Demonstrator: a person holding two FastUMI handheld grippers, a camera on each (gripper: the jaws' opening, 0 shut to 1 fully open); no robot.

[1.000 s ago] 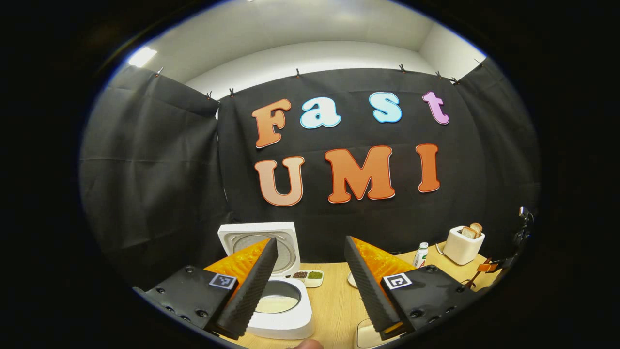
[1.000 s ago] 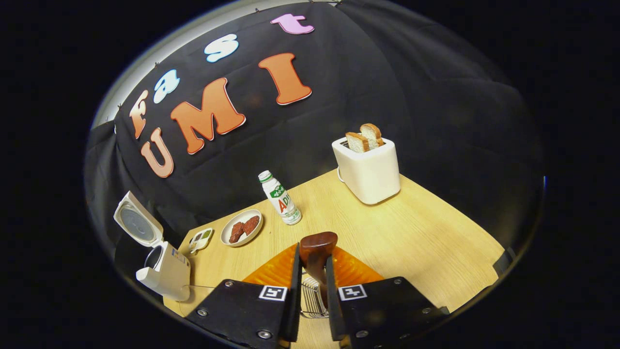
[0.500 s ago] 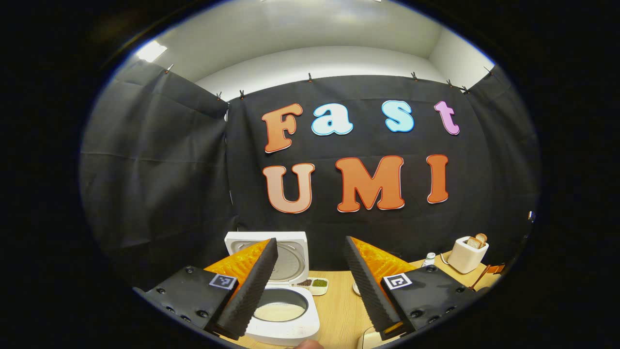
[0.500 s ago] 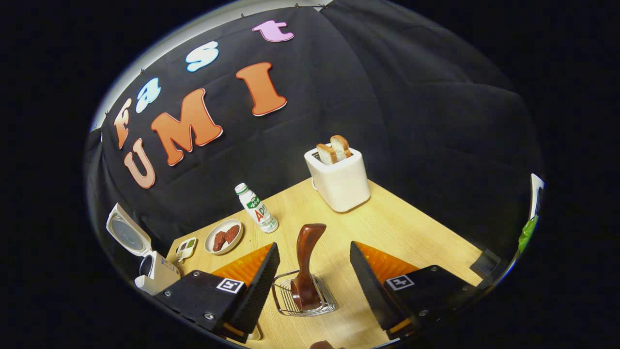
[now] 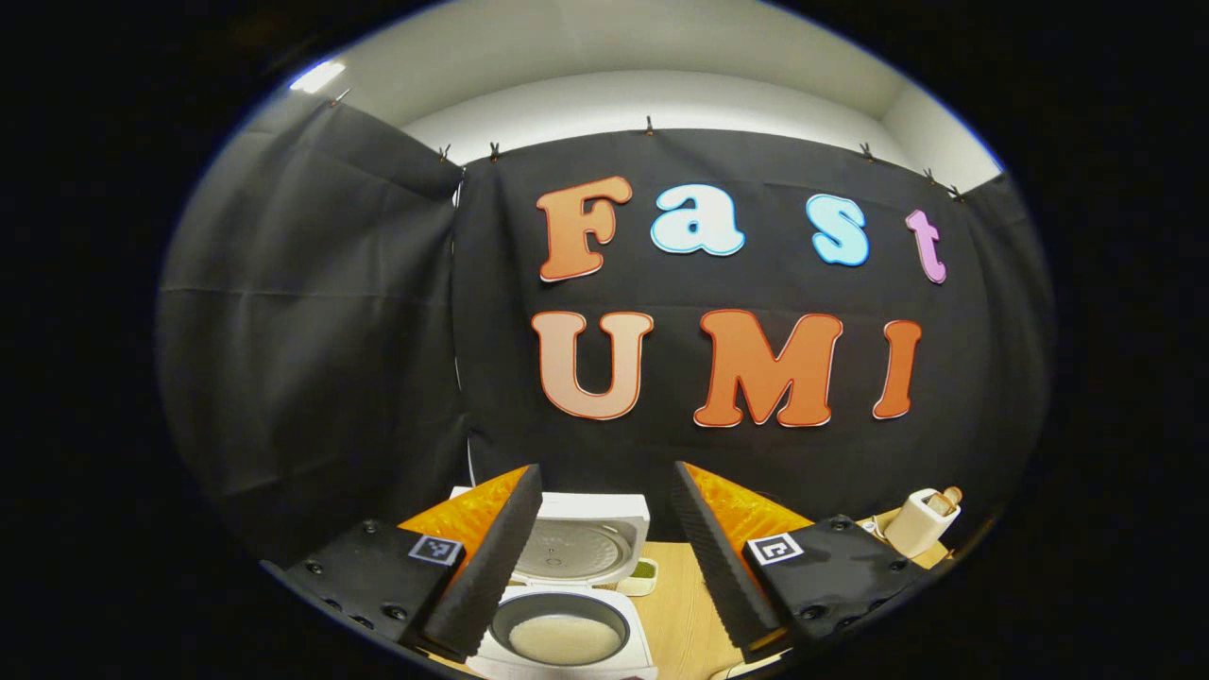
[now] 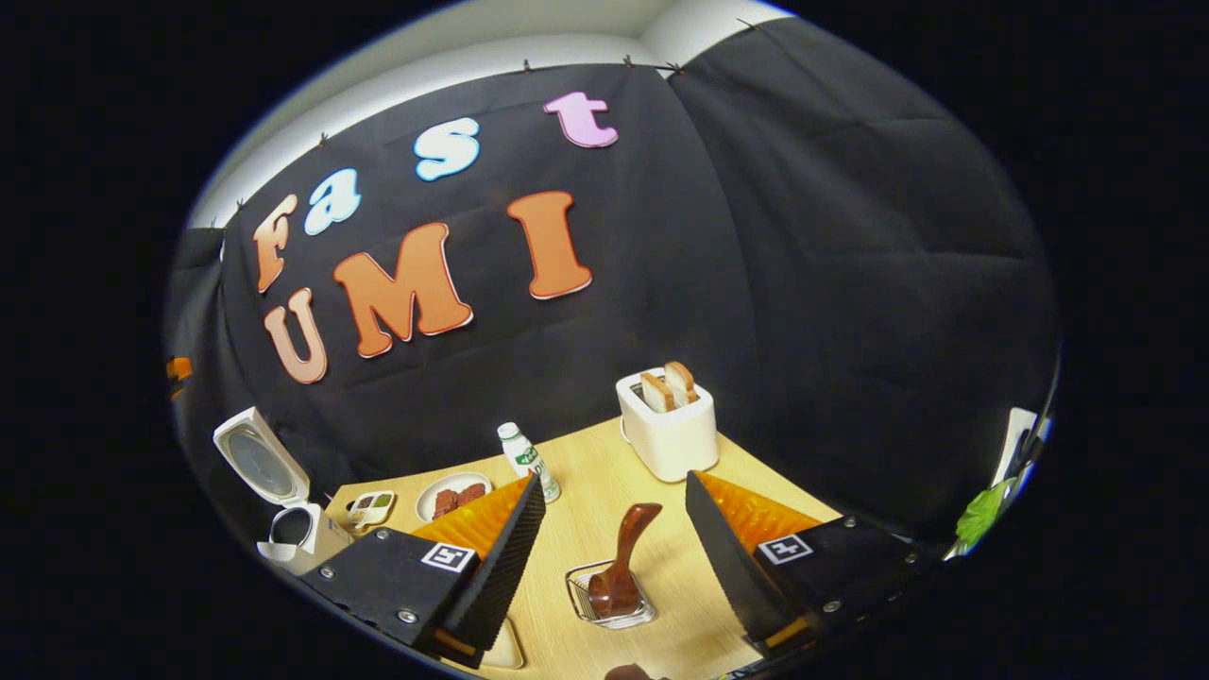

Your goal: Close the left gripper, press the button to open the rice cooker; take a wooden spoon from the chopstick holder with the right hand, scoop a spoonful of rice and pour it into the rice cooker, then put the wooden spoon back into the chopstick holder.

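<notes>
One light wooden desk [image 6: 803, 496] carries every item. One white rice cooker [image 5: 567, 652] stands at the desk's left end, its lid [image 5: 578, 548] raised upright and its dark inner pot [image 5: 564, 631] holding a pale layer of rice; in the right gripper view the same cooker [image 6: 300, 543] appears near the far left corner. One white two-slot toaster [image 6: 669, 436] stands by the far edge with two slices of toast [image 6: 667, 385] in its slots. One round white plate [image 6: 453, 495] with brown pieces lies near the far edge, between one small white divided dish [image 6: 370, 508] and one white bottle with a green cap [image 6: 530, 460]. One wire chopstick holder [image 6: 611, 597] stands toward the near edge, and one dark wooden spoon [image 6: 625, 559] rests in it, handle leaning up and away.

The left gripper [image 5: 597, 557] is spread wide above the cooker and holds nothing. The right gripper [image 6: 614, 567] is likewise spread wide, its two fingers either side of the holder and spoon, apart from both.
</notes>
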